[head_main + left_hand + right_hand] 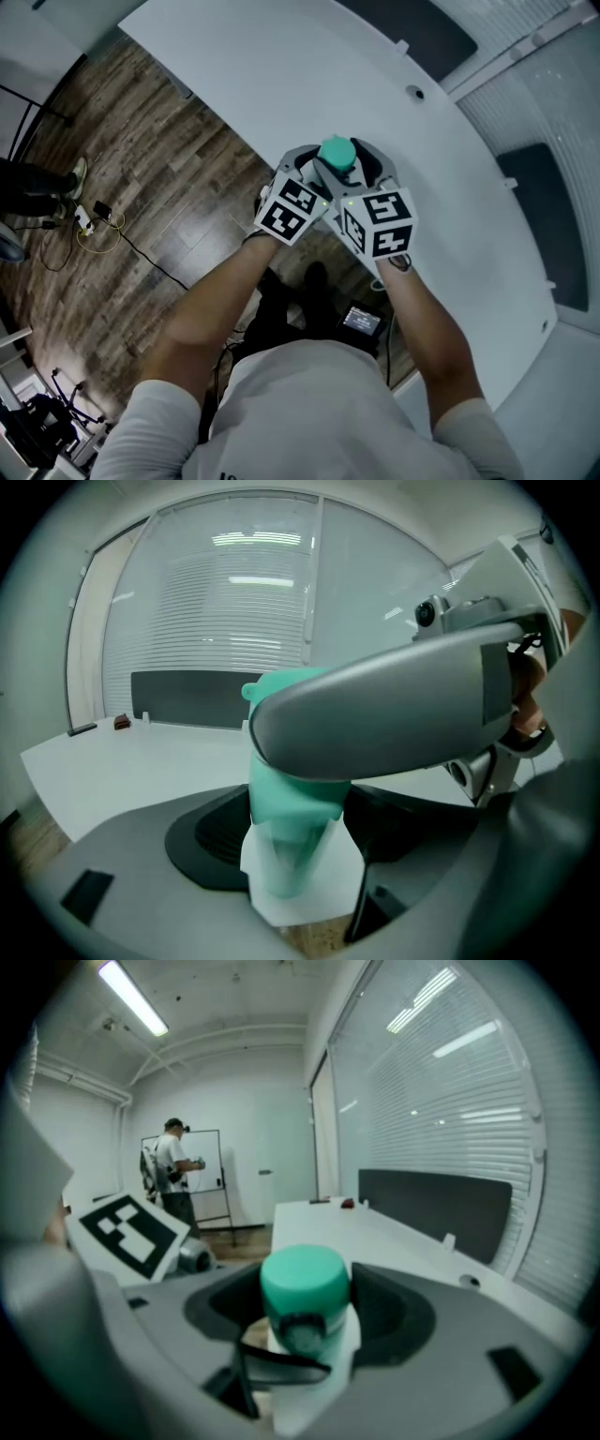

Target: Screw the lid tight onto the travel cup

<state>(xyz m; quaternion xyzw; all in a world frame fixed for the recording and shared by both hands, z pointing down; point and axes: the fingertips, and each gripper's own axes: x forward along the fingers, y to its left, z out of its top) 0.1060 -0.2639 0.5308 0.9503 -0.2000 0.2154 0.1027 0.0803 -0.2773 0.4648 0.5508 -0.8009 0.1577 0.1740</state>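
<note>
The travel cup is held up between both grippers over the near edge of the white table (281,75). Its teal lid (337,152) shows on top. In the left gripper view the cup (291,803) has a teal top and a translucent body that tapers down. My left gripper (314,171) is shut on that body (286,864). In the right gripper view the lid (305,1283) carries a round button, and my right gripper (305,1335) is shut on it. The right gripper (394,714) crosses above the cup. Most of the cup is hidden in the head view.
Wood floor (141,187) lies left of the table, with cables (94,220) on it. Dark panels (412,28) line the table's far side below a blinded window (234,602). A person (173,1176) stands at a whiteboard in the background. A small device (361,321) hangs at my waist.
</note>
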